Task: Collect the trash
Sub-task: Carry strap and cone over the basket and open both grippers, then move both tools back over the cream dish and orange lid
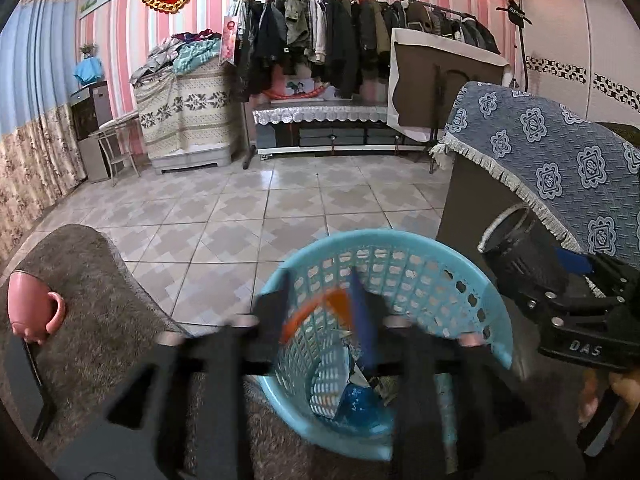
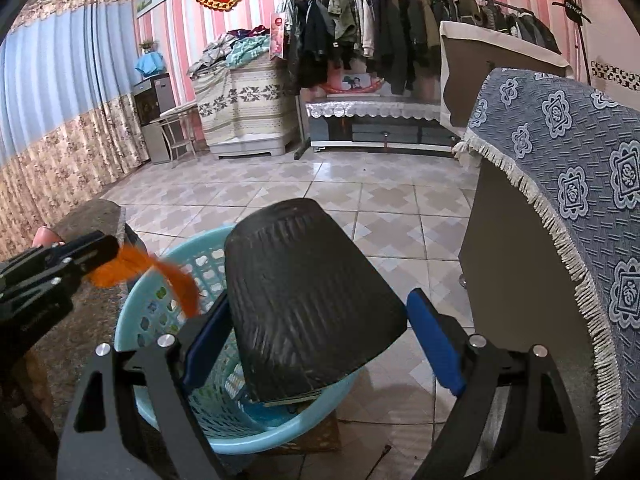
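Turquoise plastic filled the lower middle of both views: the lattice-walled basket (image 1: 472, 304) stood on the tiled floor (image 1: 256, 208), beside the edge of a brown shaggy rug (image 1: 92, 304), with crumpled wrappers (image 1: 352, 396) lying in its bottom.

My left gripper (image 1: 326, 304) hung just above the basket's near rim, blurred. Its jaws stood partly apart, and an orange scrap (image 1: 308, 310) curved between them over the basket's mouth. In the right wrist view the same scrap (image 2: 176, 280) trailed from the left gripper's tips (image 2: 94, 256) down across the basket's far-left rim (image 2: 132, 320). Whether the pads were pressing on it I could not tell through the blur.

My right gripper (image 2: 316, 340) was spread wide around a black ribbed cup (image 2: 308, 296), which was tilted, its base pointing up and away from me and its open mouth turned down toward the basket. The left blue pad (image 2: 206, 340) lay against the cup's side; the right blue pad (image 2: 434, 344) sat just beside the cup's lower edge, though I could not make out firm contact there. From the left wrist view the cup (image 1: 520, 248) hovered to the right of the basket, near a cabinet draped in a blue patterned cloth (image 1: 560, 160).

A pink mug (image 1: 32, 306) stood well to the left on the rug.
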Demonstrator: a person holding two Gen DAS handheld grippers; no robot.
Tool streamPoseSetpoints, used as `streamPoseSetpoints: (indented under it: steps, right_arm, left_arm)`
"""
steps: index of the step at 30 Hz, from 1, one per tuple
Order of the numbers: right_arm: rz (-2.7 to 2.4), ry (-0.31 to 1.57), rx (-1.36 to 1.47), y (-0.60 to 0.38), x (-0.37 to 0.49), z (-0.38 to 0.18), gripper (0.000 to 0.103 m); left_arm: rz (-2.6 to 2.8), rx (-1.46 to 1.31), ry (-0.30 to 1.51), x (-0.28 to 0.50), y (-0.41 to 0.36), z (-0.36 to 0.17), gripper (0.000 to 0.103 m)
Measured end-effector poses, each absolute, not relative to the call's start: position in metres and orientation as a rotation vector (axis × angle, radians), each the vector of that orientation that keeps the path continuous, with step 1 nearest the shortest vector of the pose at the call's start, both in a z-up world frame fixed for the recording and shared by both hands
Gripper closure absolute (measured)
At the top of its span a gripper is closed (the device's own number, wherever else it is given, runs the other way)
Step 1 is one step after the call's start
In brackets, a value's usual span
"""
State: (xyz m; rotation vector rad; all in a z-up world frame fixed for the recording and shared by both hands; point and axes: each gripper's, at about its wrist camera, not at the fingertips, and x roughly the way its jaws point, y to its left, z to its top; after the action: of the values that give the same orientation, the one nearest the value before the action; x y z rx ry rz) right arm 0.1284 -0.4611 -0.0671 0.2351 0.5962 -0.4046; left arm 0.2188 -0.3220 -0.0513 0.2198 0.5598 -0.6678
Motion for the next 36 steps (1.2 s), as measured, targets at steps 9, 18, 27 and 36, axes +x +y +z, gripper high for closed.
streamPoseSetpoints:
  steps: [9,18,27,36]
  right_arm:
    - [-0.399,0.608,0.24,-0.454,0.133,-0.073,0.018]
    - [-0.351,0.623,0.239,-0.428,0.167,-0.081,0.017]
    - [-0.361,0.625,0.205,-0.412,0.184,-0.076,0.009]
    - [-0.373,0.614,0.185,-0.393,0.184,-0.059,0.005]
  left_arm:
    - [-0.578,0.171,0.512,0.229,-0.292,-0.042,0.016]
    - [-0.47,0.129,0.505,0.239,-0.229,-0.03,0.008]
    - [-0.391,0.111,0.508,0.24,-0.181,-0.027,0.007]
    - [-0.326,0.067,0.487,0.231,-0.131,-0.017,0.006]
